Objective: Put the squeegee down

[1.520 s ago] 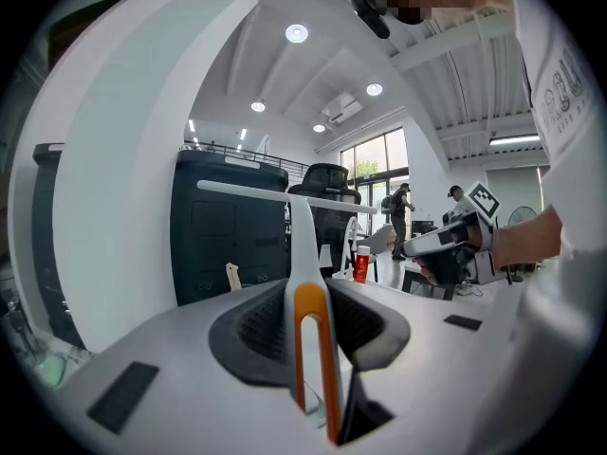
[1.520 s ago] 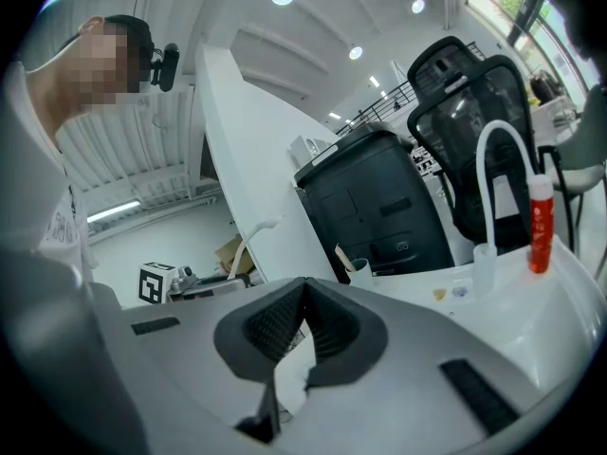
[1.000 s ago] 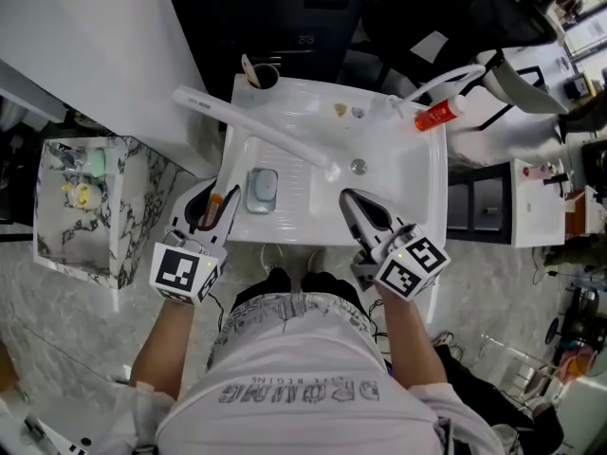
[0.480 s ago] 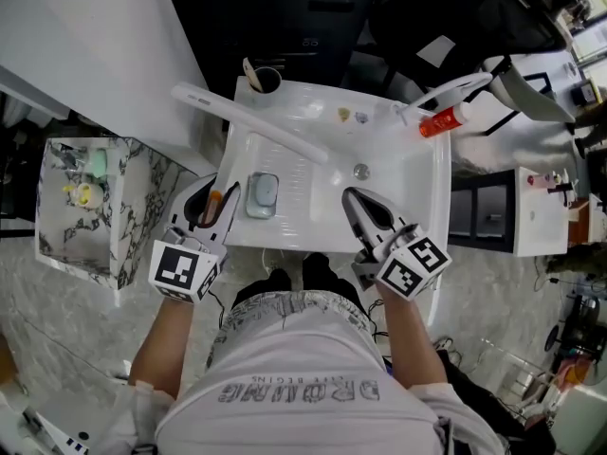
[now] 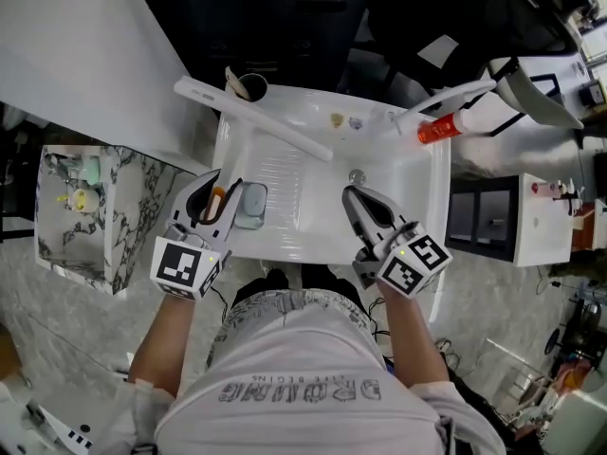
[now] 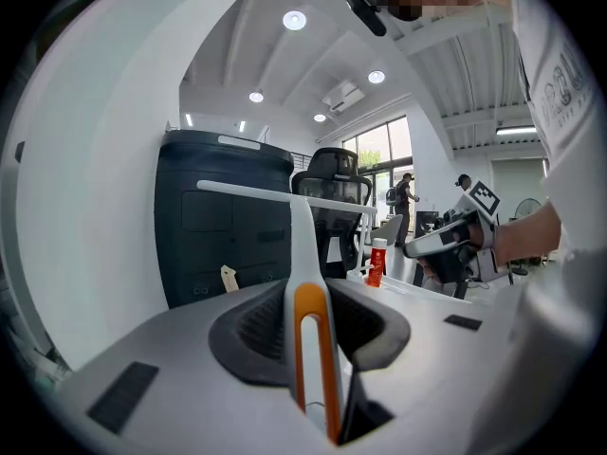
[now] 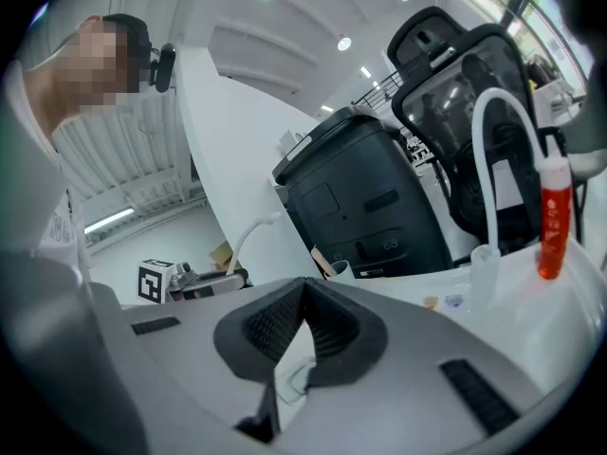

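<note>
Hard to make out: white plastic squeegee with an orange-inlaid handle (image 6: pixel 302 245), partly lost in the head view against the white ceramic basin (image 5: pixel 417 192); impossible to tell whether its long blade bar touches the basin's far-left corner or hangs above it; small yellowish and bluish bits by the far rim, too small to name

Cut off: elbows hidden under a light printed shirt; only wrists and forearms in sight behind the marker cubes

Pose, left gripper (image 5: pixel 223 184): clamped on the squeegee's handle, pads pressing either side of the orange strip; pointed away from the body, close to level; at the basin's left rim, just beside a grey-blue rectangular pad (image 5: pixel 250 205)

Place of the squeegee: in the left gripper, not yet set down; handle running forward from the jaws, blade bar crosswise at its far end; bar reaching past the basin's left rim, near a black round cup (image 5: pixel 252 86) with a wooden stick in it

Pose, right gripper (image 5: pixel 352 197): fingertips together with nothing between them; only a narrow slit behind the tips, with white basin showing through; pointed forward and slightly down over the basin's near middle, just short of the round metal drain (image 5: pixel 357 175)

Surface: glossy white basin with a ribbed patch left of centre; red tube with a white cap (image 5: pixel 436 123) and a white bent hose (image 5: pixel 446 93) at the far-right corner

Room: dark cabinet (image 6: pixel 223 226) and black mesh office chair (image 6: pixel 332 180) behind the basin; marble-veined open shelf (image 5: pixel 142 188) to the left; grey speckled floor (image 5: pixel 95 330); round ceiling lights overhead
</note>
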Demonstrator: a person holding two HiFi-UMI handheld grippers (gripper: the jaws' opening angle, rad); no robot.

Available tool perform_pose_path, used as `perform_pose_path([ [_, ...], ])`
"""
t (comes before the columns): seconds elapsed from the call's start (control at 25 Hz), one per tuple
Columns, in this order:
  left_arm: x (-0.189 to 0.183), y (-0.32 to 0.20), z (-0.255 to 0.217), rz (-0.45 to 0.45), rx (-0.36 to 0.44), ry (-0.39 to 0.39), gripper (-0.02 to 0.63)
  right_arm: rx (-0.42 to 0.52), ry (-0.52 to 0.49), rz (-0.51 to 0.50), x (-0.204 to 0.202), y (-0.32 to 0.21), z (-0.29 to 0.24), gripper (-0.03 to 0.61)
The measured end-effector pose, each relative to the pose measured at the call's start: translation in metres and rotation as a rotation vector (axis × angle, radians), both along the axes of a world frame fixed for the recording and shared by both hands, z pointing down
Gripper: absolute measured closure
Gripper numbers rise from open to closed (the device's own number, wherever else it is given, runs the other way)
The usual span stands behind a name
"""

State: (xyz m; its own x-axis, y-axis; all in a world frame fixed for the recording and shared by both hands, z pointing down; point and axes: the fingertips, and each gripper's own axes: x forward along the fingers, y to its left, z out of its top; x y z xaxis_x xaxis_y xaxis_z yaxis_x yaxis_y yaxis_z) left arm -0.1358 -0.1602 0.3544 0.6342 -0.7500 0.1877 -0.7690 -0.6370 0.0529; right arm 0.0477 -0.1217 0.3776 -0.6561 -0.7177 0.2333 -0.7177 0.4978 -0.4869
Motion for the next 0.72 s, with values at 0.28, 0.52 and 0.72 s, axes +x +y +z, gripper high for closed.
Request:
perform_pose_path([
  [0.28, 0.034, -0.026, 0.008, -0.01, -0.025, -0.005, 0.494, -0.033, -0.012, -0.031, 0.024, -0.026, 0.012, 0.571],
  [0.52, 0.059, -0.045, 0.023, -0.015, -0.049, -0.021, 0.494, -0.072, -0.027, -0.05, 0.04, -0.041, 0.028, 0.571],
  [0.72, 0.073, -0.058, 0.039, -0.01, -0.065, -0.039, 0.494, -0.098, -0.031, -0.055, 0.05, -0.046, 0.041, 0.571],
])
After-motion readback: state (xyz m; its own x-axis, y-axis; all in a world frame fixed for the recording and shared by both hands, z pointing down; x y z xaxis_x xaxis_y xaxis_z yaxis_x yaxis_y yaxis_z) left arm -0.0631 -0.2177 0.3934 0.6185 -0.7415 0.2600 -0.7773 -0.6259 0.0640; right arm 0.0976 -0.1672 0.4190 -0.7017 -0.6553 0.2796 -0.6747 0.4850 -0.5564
